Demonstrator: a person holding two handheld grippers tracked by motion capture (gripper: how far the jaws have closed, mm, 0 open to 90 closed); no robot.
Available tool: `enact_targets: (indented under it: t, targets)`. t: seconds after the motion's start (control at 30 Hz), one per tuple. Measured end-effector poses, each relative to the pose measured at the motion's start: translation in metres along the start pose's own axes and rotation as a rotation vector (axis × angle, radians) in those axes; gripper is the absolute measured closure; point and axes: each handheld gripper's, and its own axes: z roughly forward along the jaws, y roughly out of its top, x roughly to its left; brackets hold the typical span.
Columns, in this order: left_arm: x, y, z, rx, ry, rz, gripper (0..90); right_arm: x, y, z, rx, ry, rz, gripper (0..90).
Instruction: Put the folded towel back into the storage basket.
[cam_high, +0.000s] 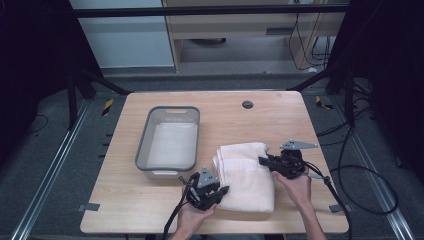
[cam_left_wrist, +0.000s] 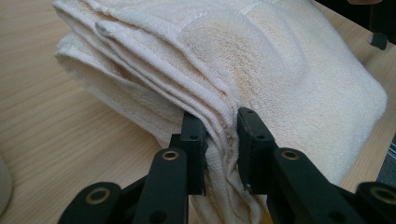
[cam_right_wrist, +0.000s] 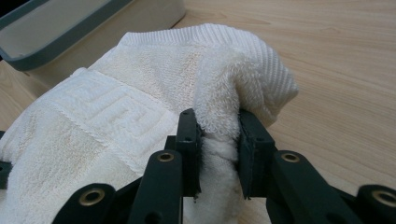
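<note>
A folded cream towel (cam_high: 247, 175) lies on the wooden table (cam_high: 280, 120), right of a grey tub. My left gripper (cam_high: 221, 191) pinches the towel's near left edge; in the left gripper view its jaws are shut on several stacked layers of towel (cam_left_wrist: 261, 60), gripper midpoint (cam_left_wrist: 220, 126). My right gripper (cam_high: 263, 161) holds the towel's right edge near the far corner; in the right gripper view its jaws squeeze a bunched fold of the towel (cam_right_wrist: 154, 79), gripper midpoint (cam_right_wrist: 219, 128).
A grey-rimmed plastic tub (cam_high: 141, 145) stands left of the towel and shows as a tub (cam_right_wrist: 56, 32) in the right gripper view. A round grommet hole (cam_high: 247, 104) sits near the table's far edge. Cables (cam_high: 360, 172) trail off the right side.
</note>
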Motion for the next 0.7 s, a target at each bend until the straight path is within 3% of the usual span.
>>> enact_targets:
  t: [0.4, 0.7]
  targets:
    - [-0.004, 0.009, -0.011, -0.03, 0.02, 0.032, 73.9, 0.004, 0.006, -0.008, -0.037, 0.007, 0.004, 73.0]
    - [-0.003, 0.015, -0.02, -0.053, 0.027, 0.04, 74.0, 0.01, 0.014, -0.013, -0.07, 0.002, -0.028, 73.0]
